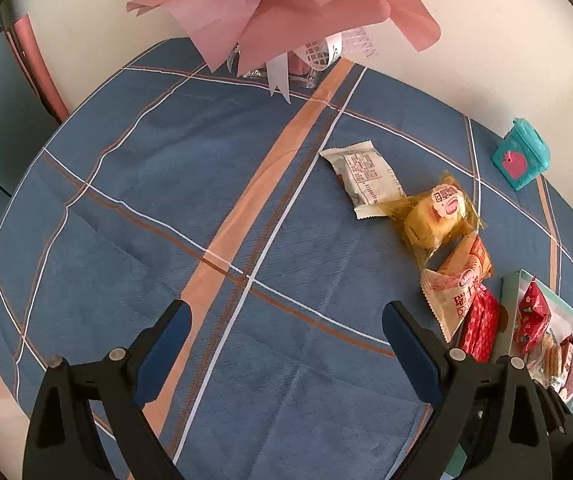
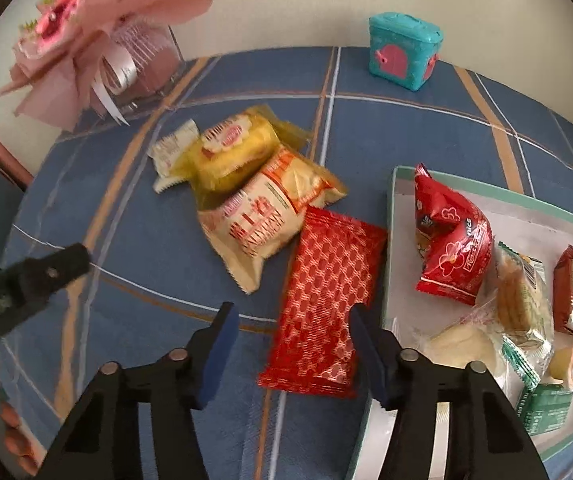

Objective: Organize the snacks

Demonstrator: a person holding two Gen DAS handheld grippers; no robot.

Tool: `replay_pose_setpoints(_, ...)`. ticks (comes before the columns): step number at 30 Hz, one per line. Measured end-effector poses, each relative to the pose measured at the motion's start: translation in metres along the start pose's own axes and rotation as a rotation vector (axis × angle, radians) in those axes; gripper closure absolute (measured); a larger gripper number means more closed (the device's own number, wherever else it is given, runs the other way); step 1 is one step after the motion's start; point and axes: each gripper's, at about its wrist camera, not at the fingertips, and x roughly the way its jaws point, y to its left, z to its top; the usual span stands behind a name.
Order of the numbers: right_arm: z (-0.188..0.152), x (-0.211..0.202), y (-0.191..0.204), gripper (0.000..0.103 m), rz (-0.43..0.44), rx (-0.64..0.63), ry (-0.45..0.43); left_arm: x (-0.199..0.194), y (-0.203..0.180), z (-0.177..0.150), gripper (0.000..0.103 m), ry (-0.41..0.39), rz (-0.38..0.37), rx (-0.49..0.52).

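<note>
Four snack packets lie on the blue checked cloth: a white packet, a yellow cake packet, a cream and orange packet and a red patterned packet. A pale green tray to the right holds several snacks, among them a red bag. My right gripper is open, its jaws either side of the red patterned packet's near end, above it. My left gripper is open and empty over bare cloth, left of the packets.
A pink bouquet in a clear box stands at the table's back. A teal toy box stands at the back right. The left gripper's body shows at the left of the right wrist view.
</note>
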Motion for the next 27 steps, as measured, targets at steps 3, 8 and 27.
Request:
replay_pose_setpoints(3,-0.003,0.011,0.002,0.049,-0.023,-0.008,0.029,0.003,0.002,0.001,0.007,0.007,-0.002,-0.002)
replay_pose_setpoints(8,-0.005,0.018,0.006,0.05,-0.091,-0.014,0.038,0.006,0.004,0.001,0.007,0.015,-0.004,-0.002)
replay_pose_setpoints(27,-0.001,0.022,0.002,0.05,-0.058,0.03,0.037,0.008,0.005,0.002,0.007,0.017,-0.002,-0.003)
